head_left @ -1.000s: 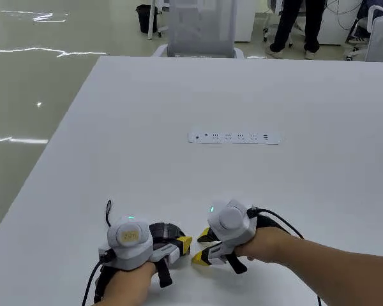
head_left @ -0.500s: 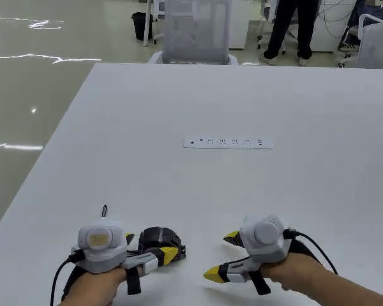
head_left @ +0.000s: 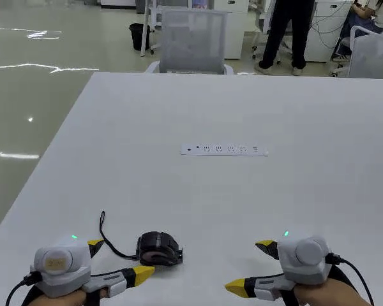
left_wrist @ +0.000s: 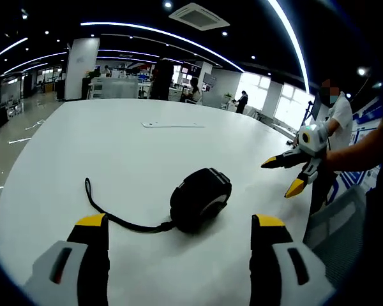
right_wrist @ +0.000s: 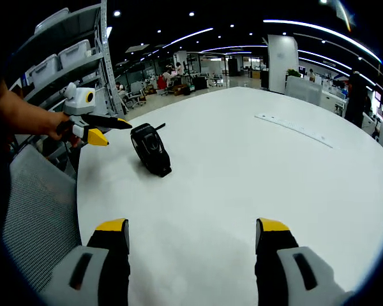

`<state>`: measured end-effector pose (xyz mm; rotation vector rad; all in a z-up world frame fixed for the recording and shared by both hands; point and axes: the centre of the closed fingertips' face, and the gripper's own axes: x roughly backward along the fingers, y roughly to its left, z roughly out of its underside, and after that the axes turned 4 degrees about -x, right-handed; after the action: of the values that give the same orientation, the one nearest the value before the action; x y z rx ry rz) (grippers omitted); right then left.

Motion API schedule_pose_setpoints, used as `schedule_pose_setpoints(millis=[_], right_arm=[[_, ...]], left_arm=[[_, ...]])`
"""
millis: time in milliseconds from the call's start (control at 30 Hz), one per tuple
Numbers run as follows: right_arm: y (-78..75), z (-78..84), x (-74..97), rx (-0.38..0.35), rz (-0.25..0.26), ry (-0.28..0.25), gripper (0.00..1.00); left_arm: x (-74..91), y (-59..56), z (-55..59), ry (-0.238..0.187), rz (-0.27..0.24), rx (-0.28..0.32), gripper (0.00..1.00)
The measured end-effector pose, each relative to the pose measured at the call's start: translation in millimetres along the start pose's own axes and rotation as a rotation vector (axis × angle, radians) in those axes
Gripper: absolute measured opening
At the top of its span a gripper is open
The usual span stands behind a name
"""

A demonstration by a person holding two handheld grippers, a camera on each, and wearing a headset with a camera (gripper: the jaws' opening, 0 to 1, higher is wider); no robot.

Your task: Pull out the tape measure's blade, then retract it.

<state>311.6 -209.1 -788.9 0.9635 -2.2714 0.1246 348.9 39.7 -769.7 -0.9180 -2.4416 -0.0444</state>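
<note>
You are holding the left tongs (head_left: 120, 258) and right tongs (head_left: 250, 266) spread apart; the black tape measure (head_left: 158, 248) is lying on the bench (head_left: 242, 204) between them.

- The head view's bottom edge cuts off the rear of the left gripper (head_left: 119, 258) and the right gripper (head_left: 250, 266).
- On the tape measure (head_left: 158, 248), just ahead of the left gripper's jaws, the blade tip cannot be made out.
- Far beyond both grippers, the power strip (head_left: 224, 150) has sockets too small to tell apart.

Black tape measure (head_left: 158, 248) on table, blade retracted.
</note>
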Motion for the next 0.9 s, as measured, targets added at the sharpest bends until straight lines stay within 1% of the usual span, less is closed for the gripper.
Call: schedule_pose_setpoints(millis=[67,100,133,167,200,267,300,333,367,467,533,600,700,733,767,833,900], right_arm=[[-1.7,3.9,4.3,0.0,0.015,0.003,0.85],[-4.6,6.0,7.2,-0.006,0.027,0.002,0.87],[-6.6,6.9,9.9,-0.009,0.034,-0.001,0.88],[-9.1,7.8,14.2,-0.011,0.043,-0.007,0.88],[-10.9,8.4,17.4,-0.011,0.052,-0.01,0.88],[-14.6,11.3,25.9,-0.025,0.065,-0.015,0.9],[-15.5,13.3,29.3,-0.035,0.067,-0.015,0.9],[-17.3,16.6,34.4,-0.047,0.072,-0.017,0.9],[-18.5,18.8,37.9,-0.05,0.078,-0.019,0.91],[-25.1,26.1,49.9,-0.069,0.103,-0.03,0.93],[-29.0,29.6,57.9,-0.08,0.122,-0.038,0.95],[-32.2,32.3,65.6,-0.084,0.139,-0.043,0.97],[-38.9,33.0,79.3,-0.098,0.179,-0.074,1.0],[-41.1,34.2,83.9,-0.094,0.196,-0.077,1.0],[-46.5,37.7,90.6,-0.065,0.235,-0.075,1.0],[-41.4,44.1,94.9,-0.073,0.214,-0.064,1.0],[-41.3,49.1,99.0,-0.085,0.215,-0.059,1.0]], left_arm=[[7.0,3.7,2.9,-0.002,-0.006,0.004,0.94],[11.7,9.0,4.6,-0.004,-0.024,0.003,0.98],[15.9,10.6,6.6,-0.001,-0.018,0.002,0.99],[20.8,13.7,8.7,-0.004,-0.014,0.024,0.99],[23.8,16.6,10.5,-0.001,-0.017,0.029,0.99],[32.2,24.1,15.1,0.021,-0.029,0.049,0.99],[36.0,27.3,14.4,0.017,-0.038,0.042,0.99],[41.8,31.1,12.1,0.002,-0.048,0.034,0.99],[45.2,32.2,10.7,-0.006,-0.048,0.035,0.99],[56.4,35.0,12.5,-0.006,-0.046,0.031,0.99],[65.1,32.4,13.7,-0.01,-0.045,0.031,0.99],[72.3,33.0,15.6,-0.009,-0.053,0.026,0.99],[79.4,32.4,16.7,-0.01,-0.055,0.024,0.99],[81.5,34.4,18.7,0.003,-0.07,0.026,0.99],[84.3,36.2,20.4,0.01,-0.077,0.023,0.99],[89.8,37.0,19.7,-0.007,-0.085,0.021,0.99],[93.3,35.4,19.6,-0.018,-0.086,0.017,0.99]])
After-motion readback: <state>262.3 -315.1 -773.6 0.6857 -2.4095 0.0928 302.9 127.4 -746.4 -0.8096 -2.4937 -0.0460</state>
